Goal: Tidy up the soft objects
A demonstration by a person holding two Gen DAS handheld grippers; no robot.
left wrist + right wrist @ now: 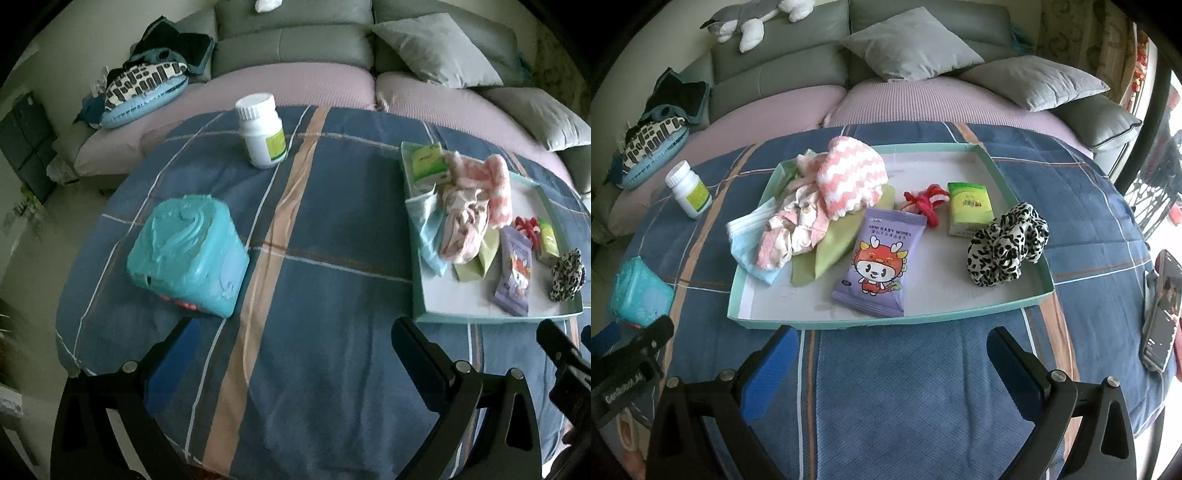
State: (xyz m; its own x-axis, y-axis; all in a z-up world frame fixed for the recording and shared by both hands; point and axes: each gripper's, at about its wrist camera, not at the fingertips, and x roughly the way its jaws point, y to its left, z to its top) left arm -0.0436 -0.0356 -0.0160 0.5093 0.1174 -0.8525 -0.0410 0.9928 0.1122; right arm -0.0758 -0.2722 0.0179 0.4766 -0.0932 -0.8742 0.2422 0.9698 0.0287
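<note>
Landmark: shallow teal-rimmed cardboard tray (1012, 304) with white floor, sitting on the blue plaid quilted cloth (905, 387). Most soft items already lie inside it: pink-and-white zigzag knitted piece (849, 173), pale pink crumpled baby garment (790, 232), light blue face mask (746, 240), green cloth (827, 254), purple baby-wipes pouch (879, 262), red knotted cord (923, 203), green tissue pack (969, 212), leopard-print scrunchie (1008, 247). The one soft thing outside the tray is the turquoise soft wipes pack (188, 254), well to the tray's left, with bare cloth between. The white plastic pill bottle (262, 131) stands upright beyond it, also left of the tray; it looks rigid, so likely not part of the job. Left gripper (291, 354) is empty, jaws spread wide, hovering over bare cloth; the wipes pack lies ahead and to its left, near the left fingertip, long axis running roughly away from the camera, slightly slanted. Right gripper (890, 362) is also wide and empty, just in front of the tray's near rim, far from the pack. Judgement: the left is clearly nearer, so the pack is its pick; it would need to swing left and close across the pack's short side, then carry right to the tray. Free floor shows near the tray's front left corner.
</note>
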